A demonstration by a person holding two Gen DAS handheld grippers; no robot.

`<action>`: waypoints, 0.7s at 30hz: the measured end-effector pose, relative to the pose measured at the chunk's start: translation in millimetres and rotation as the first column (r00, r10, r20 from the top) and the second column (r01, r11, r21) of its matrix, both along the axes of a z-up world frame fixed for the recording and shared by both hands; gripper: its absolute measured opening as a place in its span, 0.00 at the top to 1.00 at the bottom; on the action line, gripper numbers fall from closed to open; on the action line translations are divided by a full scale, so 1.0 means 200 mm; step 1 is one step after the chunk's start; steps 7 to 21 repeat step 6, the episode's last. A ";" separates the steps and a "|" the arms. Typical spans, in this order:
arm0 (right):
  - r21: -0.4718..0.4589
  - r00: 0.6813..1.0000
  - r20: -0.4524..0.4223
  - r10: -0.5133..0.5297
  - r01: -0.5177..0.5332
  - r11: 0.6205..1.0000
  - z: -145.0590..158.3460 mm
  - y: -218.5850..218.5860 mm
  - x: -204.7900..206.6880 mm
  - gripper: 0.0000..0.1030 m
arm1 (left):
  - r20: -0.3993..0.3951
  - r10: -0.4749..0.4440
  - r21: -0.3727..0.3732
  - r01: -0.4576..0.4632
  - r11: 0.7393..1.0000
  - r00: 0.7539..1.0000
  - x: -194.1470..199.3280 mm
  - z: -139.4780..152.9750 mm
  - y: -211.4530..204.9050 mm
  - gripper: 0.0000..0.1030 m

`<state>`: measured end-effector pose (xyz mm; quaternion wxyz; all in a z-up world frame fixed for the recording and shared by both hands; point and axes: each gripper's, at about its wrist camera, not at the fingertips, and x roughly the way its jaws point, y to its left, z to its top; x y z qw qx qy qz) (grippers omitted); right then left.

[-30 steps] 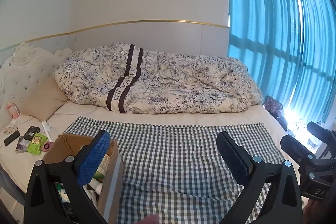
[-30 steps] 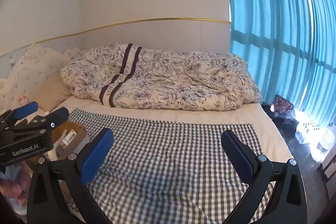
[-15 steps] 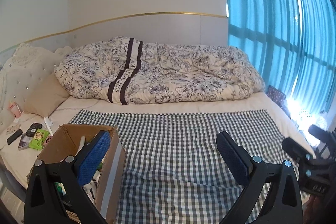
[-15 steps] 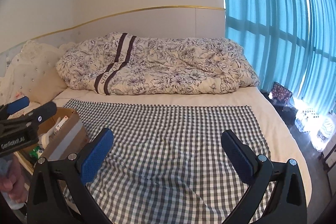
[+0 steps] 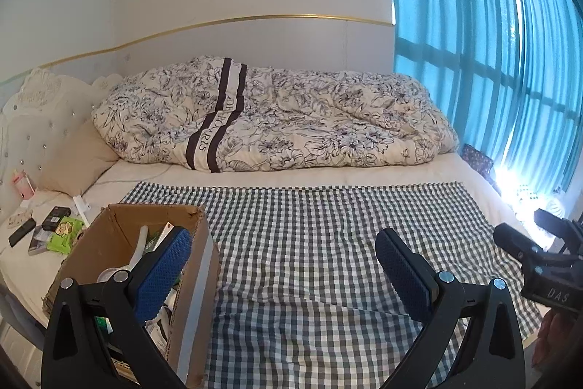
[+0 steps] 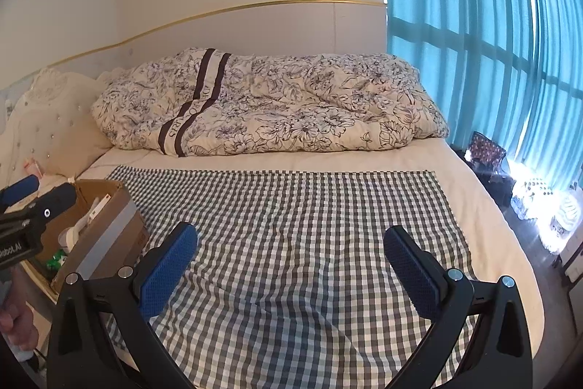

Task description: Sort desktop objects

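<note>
An open cardboard box (image 5: pixel 113 236) stands at the left edge of a checked cloth (image 5: pixel 328 236) spread on the bed, with several small items inside. My left gripper (image 5: pixel 282 252) is open and empty, its left finger over the box's near corner. My right gripper (image 6: pixel 289 248) is open and empty above the bare cloth (image 6: pixel 291 206). The box (image 6: pixel 109 225) shows at the left of the right wrist view, behind the left gripper's fingertips (image 6: pixel 54 203). The right gripper's fingertips (image 5: pixel 510 237) show at the right edge of the left wrist view.
A floral duvet (image 5: pixel 277 119) is bunched along the wall side of the bed. Small items, a green packet (image 5: pixel 63 236) and a black remote (image 5: pixel 22 231), lie near the pillow (image 5: pixel 76 163). Blue curtains (image 5: pixel 492 61) cover the window at right. A hand (image 6: pixel 14 319) holds the left gripper.
Both cameras have risen and tilted down. The cloth and the box now show more fully, and the inside of the box has come into view. Both grippers stay open.
</note>
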<state>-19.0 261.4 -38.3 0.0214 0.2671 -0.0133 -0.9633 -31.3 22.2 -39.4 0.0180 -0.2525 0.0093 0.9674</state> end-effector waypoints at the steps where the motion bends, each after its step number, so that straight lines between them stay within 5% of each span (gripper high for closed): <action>1: 0.001 1.000 0.001 0.003 -0.003 1.000 0.00 0.00 0.00 0.00 | 0.001 0.003 0.002 -0.003 1.000 1.000 0.00 0.00 0.00 0.00; 21: 0.003 1.000 0.002 0.009 -0.009 1.000 0.00 -0.02 0.00 0.00 | 0.006 0.001 0.010 -0.001 1.000 1.000 -0.01 -0.01 0.00 0.00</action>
